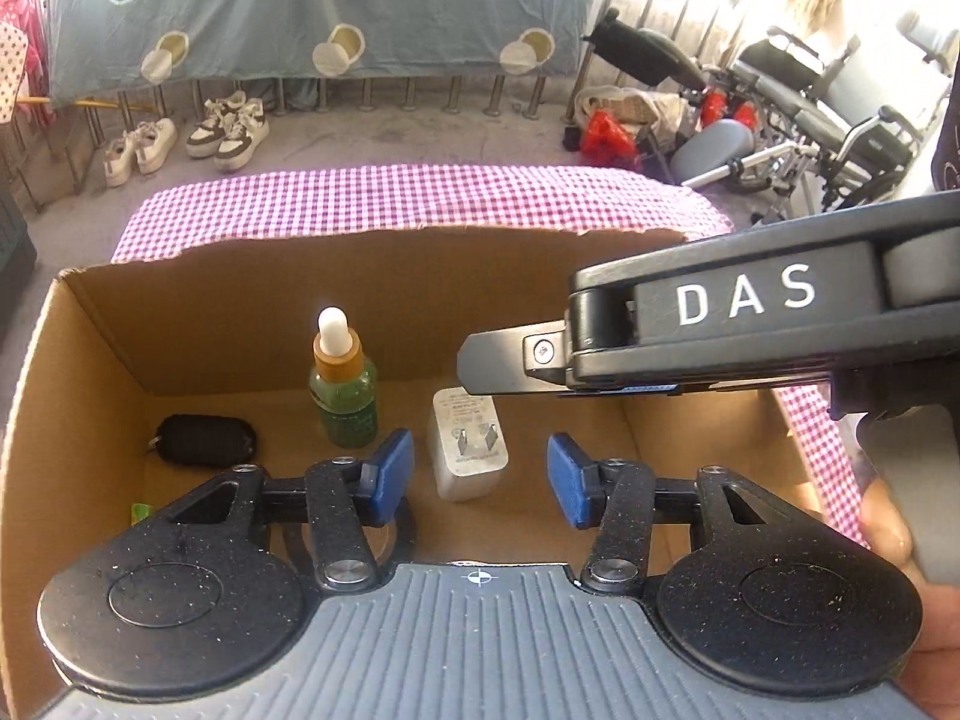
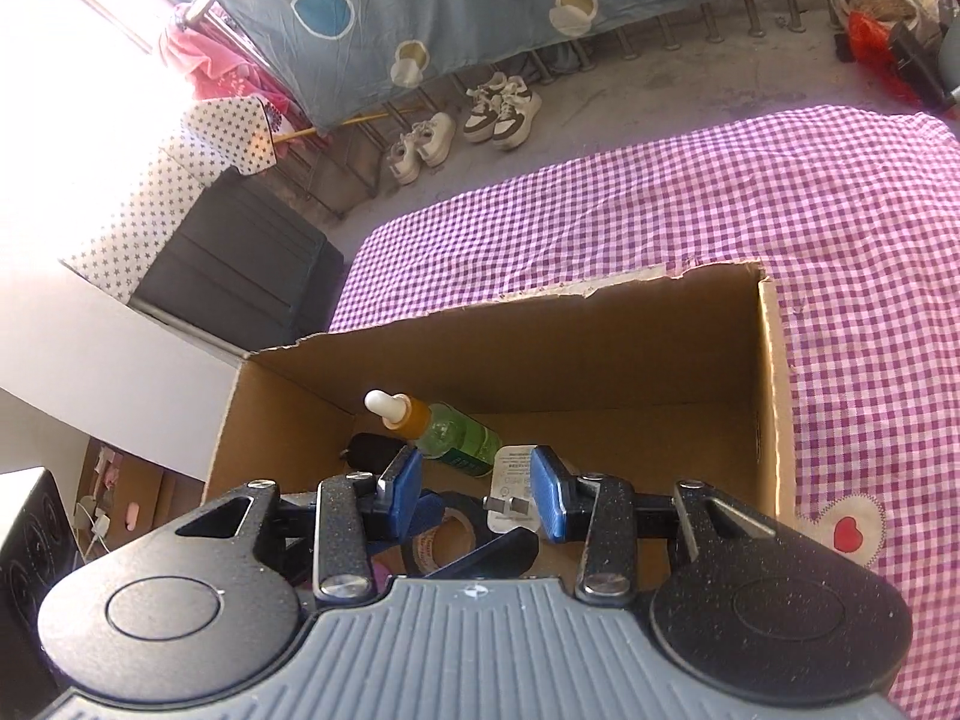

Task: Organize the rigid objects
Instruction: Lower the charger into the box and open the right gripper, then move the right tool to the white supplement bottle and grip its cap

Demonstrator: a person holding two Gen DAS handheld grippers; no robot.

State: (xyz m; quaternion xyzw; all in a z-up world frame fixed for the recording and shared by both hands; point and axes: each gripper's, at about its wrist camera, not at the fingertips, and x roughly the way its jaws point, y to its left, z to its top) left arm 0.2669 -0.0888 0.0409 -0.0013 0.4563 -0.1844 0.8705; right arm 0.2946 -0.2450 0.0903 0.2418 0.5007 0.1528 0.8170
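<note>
Two fingers [image 1: 390,474], one charger [image 1: 468,450]

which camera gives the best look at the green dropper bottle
The left wrist view: the green dropper bottle stands upright and fully visible inside the cardboard box. In the right wrist view it is partly hidden behind a gripper finger.

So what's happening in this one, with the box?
A person holds a gripper in each hand over a cardboard box on a purple checked cloth. Already inside are an upright green dropper bottle, a white charger, a black pouch and a tape roll. The left gripper is open above the charger, pads clear of it. The right gripper is also open and holds nothing.
</note>
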